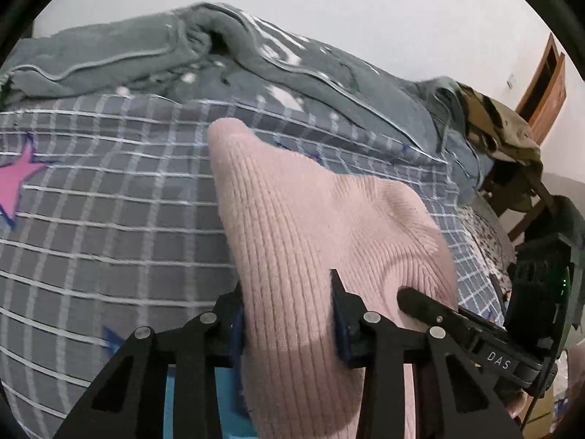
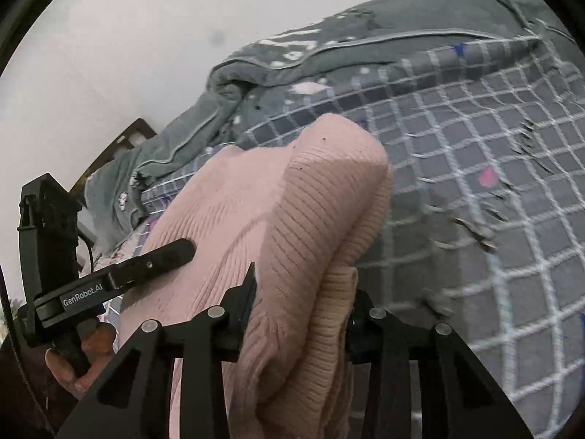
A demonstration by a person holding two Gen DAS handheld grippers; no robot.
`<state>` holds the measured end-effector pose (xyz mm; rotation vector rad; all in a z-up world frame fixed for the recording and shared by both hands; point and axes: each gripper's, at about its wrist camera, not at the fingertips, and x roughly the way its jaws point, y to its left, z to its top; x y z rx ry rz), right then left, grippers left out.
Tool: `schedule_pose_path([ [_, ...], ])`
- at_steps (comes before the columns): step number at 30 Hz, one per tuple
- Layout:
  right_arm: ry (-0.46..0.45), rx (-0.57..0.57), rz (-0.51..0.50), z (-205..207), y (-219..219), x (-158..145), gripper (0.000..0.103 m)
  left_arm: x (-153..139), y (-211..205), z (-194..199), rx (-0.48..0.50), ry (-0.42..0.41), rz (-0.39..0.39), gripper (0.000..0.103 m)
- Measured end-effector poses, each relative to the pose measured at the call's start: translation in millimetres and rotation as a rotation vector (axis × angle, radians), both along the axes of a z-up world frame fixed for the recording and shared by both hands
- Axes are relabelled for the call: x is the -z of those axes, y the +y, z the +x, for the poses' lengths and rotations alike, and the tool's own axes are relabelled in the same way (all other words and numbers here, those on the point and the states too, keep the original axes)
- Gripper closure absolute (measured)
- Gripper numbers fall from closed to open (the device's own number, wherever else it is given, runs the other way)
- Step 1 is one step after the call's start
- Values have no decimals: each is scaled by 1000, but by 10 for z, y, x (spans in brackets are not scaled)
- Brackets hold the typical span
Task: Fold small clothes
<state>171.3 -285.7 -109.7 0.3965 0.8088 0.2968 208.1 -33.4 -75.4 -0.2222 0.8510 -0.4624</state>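
From my feed I saw a grey checked bedsheet (image 1: 109,226) with white grid lines and a pink star (image 1: 14,179) printed near its left edge. A rumpled grey quilt (image 1: 219,47) lay bunched along the far side against a pale wall (image 1: 365,7). At the right stood a wooden frame (image 1: 544,87), with a camouflage cloth (image 1: 501,124) draped beside it.

A plain white wall (image 1: 365,18) rises behind a bed with checked sheet (image 1: 109,219), grey quilt (image 1: 146,55) bunched along it.
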Motion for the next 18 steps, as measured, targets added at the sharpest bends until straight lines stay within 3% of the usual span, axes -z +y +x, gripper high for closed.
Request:
schedule_pose_path([
  [5, 1, -54, 5, 254, 380, 52, 66, 78, 362, 185, -56, 18, -2, 66],
  [11, 61, -58, -48, 574, 611, 389, 64, 439, 479, 415, -88, 85, -11, 65],
  [15, 95, -36, -12, 612, 529, 426, 56, 502, 428, 392, -89, 60, 27, 52],
  [18, 88, -10, -53, 540, 495, 363, 49, 499, 474, 358, -77, 55, 35, 46],
])
